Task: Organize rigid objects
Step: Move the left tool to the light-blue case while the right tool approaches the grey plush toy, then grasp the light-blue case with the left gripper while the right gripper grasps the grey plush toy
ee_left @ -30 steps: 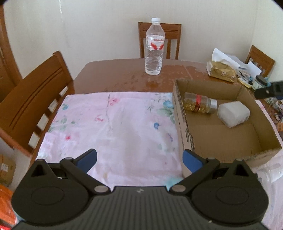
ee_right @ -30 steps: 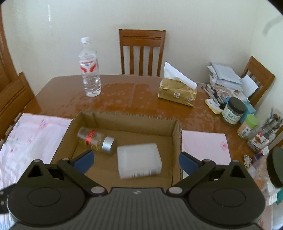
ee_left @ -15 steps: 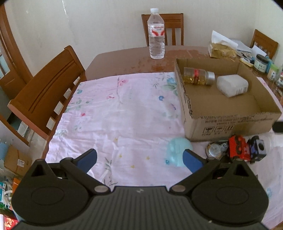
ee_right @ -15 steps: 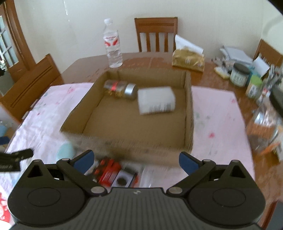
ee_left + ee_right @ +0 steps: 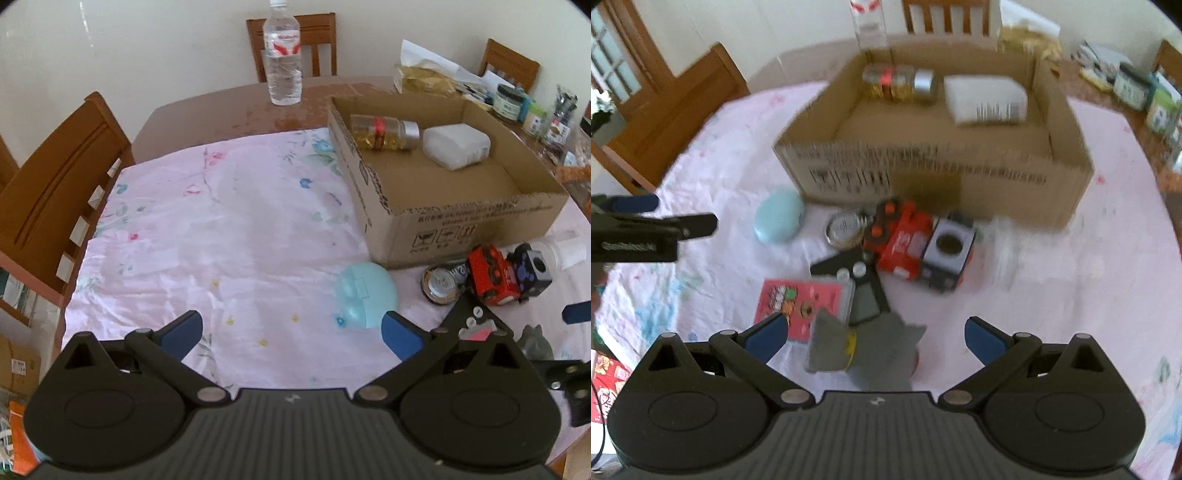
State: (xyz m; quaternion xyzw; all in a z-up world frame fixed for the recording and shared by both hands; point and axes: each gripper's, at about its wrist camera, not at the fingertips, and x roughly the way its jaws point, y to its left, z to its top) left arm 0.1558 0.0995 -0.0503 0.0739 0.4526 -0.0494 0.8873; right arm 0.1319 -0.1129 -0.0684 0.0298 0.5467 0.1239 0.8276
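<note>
Left gripper wide open, empty, above the pink floral cloth, right blue pad near a pale blue oval case. Right gripper also wide open, holding nothing, over a grey figure. Beyond, by the near wall of the cardboard box: black remote, red toy, round tin. Inside the box, at its far edge: glass jar, white block.

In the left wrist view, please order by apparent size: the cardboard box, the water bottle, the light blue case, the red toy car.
1. cardboard box
2. water bottle, though farthest from the camera
3. light blue case
4. red toy car, close to the case, so unsure
</note>
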